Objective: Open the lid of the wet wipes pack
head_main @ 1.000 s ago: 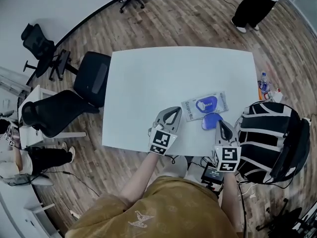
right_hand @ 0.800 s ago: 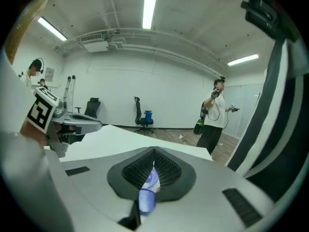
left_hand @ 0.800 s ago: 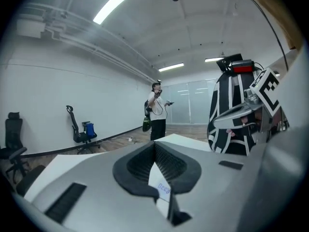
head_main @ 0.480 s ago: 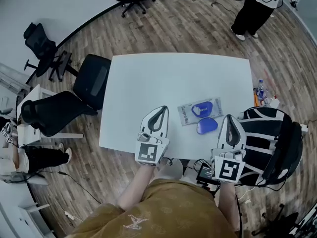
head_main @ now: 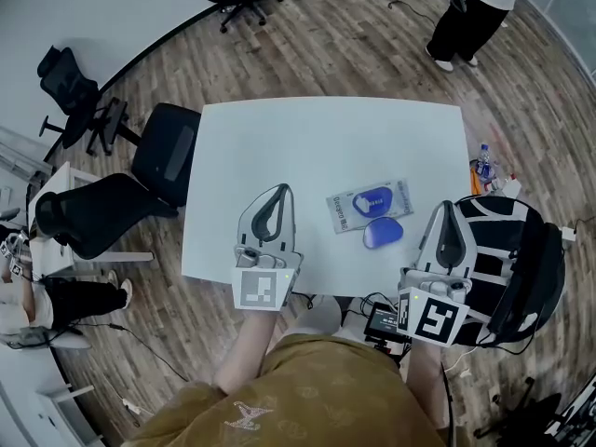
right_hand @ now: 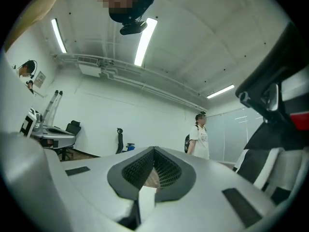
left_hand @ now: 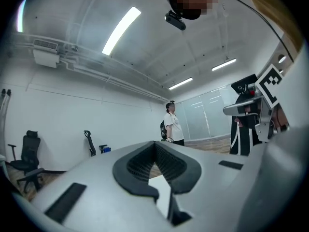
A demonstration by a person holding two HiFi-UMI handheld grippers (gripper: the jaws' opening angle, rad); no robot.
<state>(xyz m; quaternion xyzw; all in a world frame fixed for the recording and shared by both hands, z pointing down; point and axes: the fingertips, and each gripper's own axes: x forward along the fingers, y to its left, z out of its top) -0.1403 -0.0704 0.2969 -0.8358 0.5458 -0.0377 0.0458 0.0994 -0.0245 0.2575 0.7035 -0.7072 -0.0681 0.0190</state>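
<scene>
Left gripper (head_main: 277, 194): jaws closed, nothing between them. I hold it level over the near edge of the worktop (head_main: 307, 138), apart from the pack.

Wet wipes pack (head_main: 358, 203): lies flat on the worktop, between my two grippers. Its blue lid (head_main: 382, 235) is folded out toward me and rests just beside the pack's near edge.

Right gripper (head_main: 448, 209): jaws closed, empty, by the near right corner.

I judge the opening step complete. The next move calls only for keeping both grippers off the lid.
</scene>
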